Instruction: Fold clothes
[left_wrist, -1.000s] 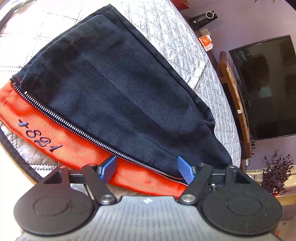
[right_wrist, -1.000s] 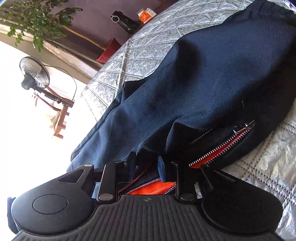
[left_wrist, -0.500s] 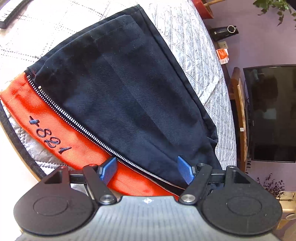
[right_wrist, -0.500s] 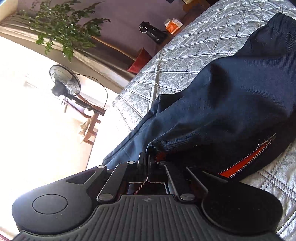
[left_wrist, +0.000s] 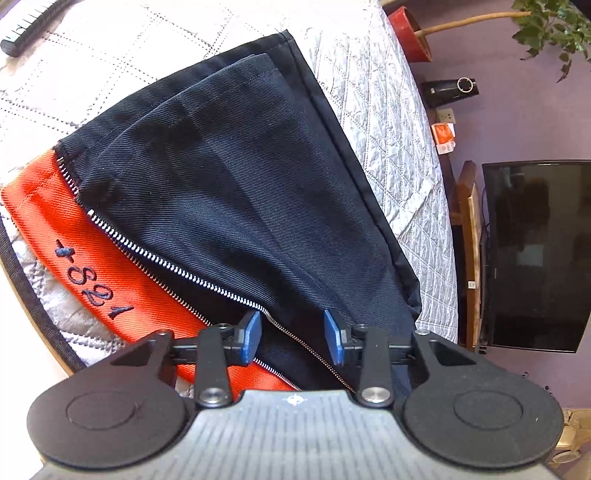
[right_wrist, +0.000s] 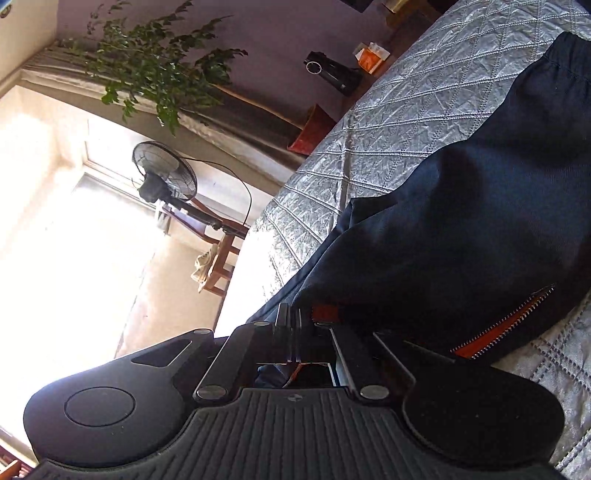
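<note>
Navy jacket (left_wrist: 236, 192) with orange lining (left_wrist: 122, 280) lies on the quilted bed (left_wrist: 388, 122). Left tool (left_wrist: 292, 334) released over its zipper (left_wrist: 166, 264); right tool (right_wrist: 291, 332) clenched on the jacket's edge.

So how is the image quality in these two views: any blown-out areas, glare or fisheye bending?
Right wrist view: the window is blown out white, and the navy jacket sits dark with little weave detail. Left wrist view: even light, crisp twill on the jacket and zipper; the quilted bedspread washes out at upper left. Both show strong fisheye bending at the edges.
</note>
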